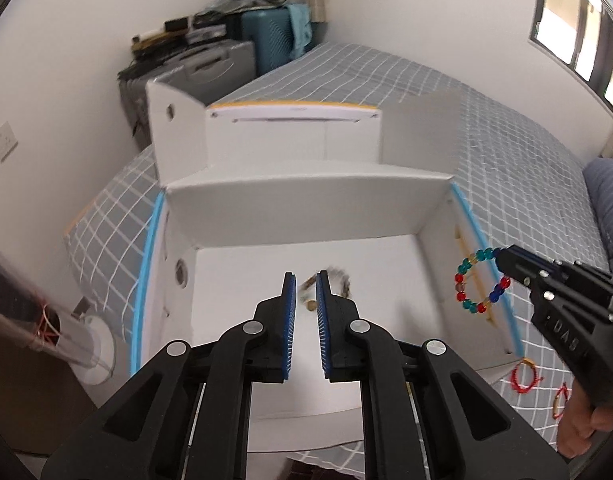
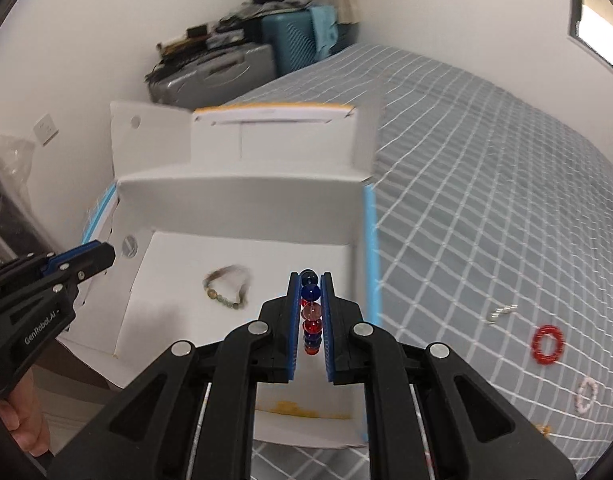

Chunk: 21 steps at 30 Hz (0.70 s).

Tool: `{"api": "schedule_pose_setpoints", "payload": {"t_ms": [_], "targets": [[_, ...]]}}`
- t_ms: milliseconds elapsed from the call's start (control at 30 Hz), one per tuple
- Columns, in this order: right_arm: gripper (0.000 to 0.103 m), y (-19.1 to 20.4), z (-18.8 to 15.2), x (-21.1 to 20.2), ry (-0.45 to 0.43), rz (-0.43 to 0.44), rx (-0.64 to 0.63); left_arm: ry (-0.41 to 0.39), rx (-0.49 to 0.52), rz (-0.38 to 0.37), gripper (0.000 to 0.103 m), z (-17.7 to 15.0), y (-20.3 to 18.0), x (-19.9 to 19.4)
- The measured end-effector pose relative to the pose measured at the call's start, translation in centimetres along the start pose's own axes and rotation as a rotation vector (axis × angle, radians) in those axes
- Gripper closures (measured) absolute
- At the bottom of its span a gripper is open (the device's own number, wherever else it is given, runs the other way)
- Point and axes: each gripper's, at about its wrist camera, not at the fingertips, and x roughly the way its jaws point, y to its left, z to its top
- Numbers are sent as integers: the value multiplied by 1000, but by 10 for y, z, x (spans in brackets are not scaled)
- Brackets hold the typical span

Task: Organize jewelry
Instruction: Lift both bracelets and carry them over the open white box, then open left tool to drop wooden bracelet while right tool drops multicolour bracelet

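An open white cardboard box (image 1: 306, 208) (image 2: 242, 188) stands on the bed. A brown-green bead bracelet (image 2: 227, 289) lies on its floor, blurred in the left wrist view (image 1: 330, 286). My left gripper (image 1: 305, 292) is open and empty, just above the box floor over that bracelet; it shows at the box's left wall in the right wrist view (image 2: 102, 254). My right gripper (image 2: 310, 292) is shut on a multicoloured glass bead bracelet (image 2: 311, 312) above the box's right side. The left wrist view shows it (image 1: 502, 258) holding the bracelet (image 1: 480, 282) over the right wall.
On the grey checked bedspread (image 2: 486, 200) right of the box lie a red bead ring (image 2: 547, 345), a pink-white ring (image 2: 586, 395), a small silver piece (image 2: 500, 312) and red string bracelets (image 1: 522, 376). Suitcases (image 2: 234, 68) stand by the far wall.
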Motion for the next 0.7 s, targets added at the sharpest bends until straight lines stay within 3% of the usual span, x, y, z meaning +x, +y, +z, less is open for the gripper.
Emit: {"api": "schedule_pose_setpoints", "payload": {"t_ms": [233,700], "targets": [[94,21,-8,39,72,16,-11,56,-41,22,94,-13,26,28],[94,28,-21,76,153,7,-13,129,-57,30,93,-31,35,58]]}}
